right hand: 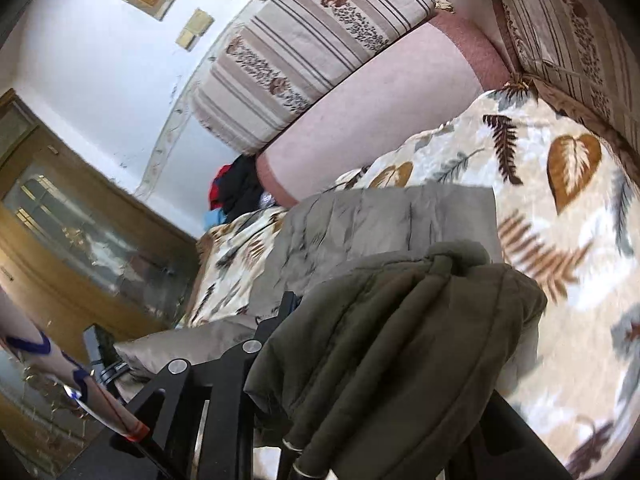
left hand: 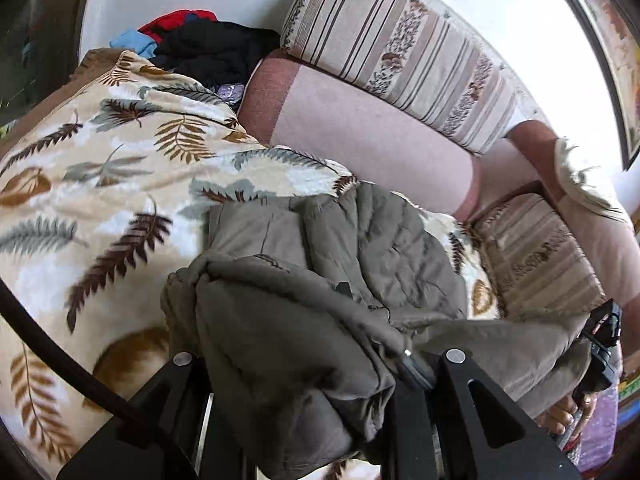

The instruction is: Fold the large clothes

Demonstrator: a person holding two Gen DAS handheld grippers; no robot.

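An olive-grey quilted jacket lies partly folded on a leaf-patterned blanket that covers a sofa seat. My left gripper is shut on a bunched edge of the jacket, and the fabric drapes over its fingers. In the right wrist view my right gripper is shut on another thick fold of the jacket, which hides its fingertips. The flat part of the jacket lies on the blanket beyond. The right gripper body shows at the left wrist view's right edge.
Striped sofa cushions and a pink backrest run behind the blanket. A pile of black, red and blue clothes sits at the sofa's far end. A wooden glass-front cabinet stands beyond the sofa.
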